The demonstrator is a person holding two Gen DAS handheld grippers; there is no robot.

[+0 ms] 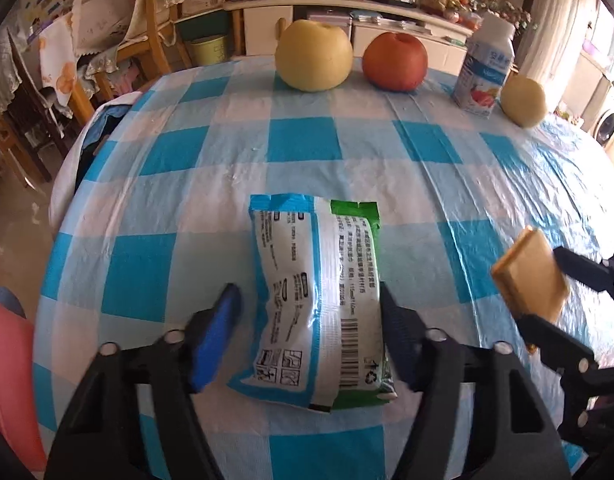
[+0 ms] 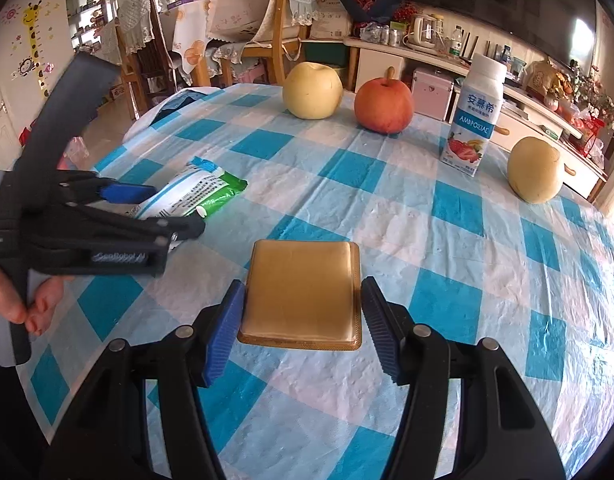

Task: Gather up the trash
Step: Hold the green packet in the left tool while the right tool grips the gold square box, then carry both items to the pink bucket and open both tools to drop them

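Note:
A white, blue and green wipes packet lies on the checked tablecloth between the fingers of my left gripper. The jaws are open around it: the right finger touches its edge, the left stands a little off. The packet also shows in the right wrist view, with the left gripper over it. My right gripper is shut on a flat gold packet and holds it just above the cloth. It shows at the right in the left wrist view.
At the far side of the table stand a yellow pear, a red apple, a yoghurt bottle and a second pear. Chairs and a sideboard stand behind. A pink object lies at the left table edge.

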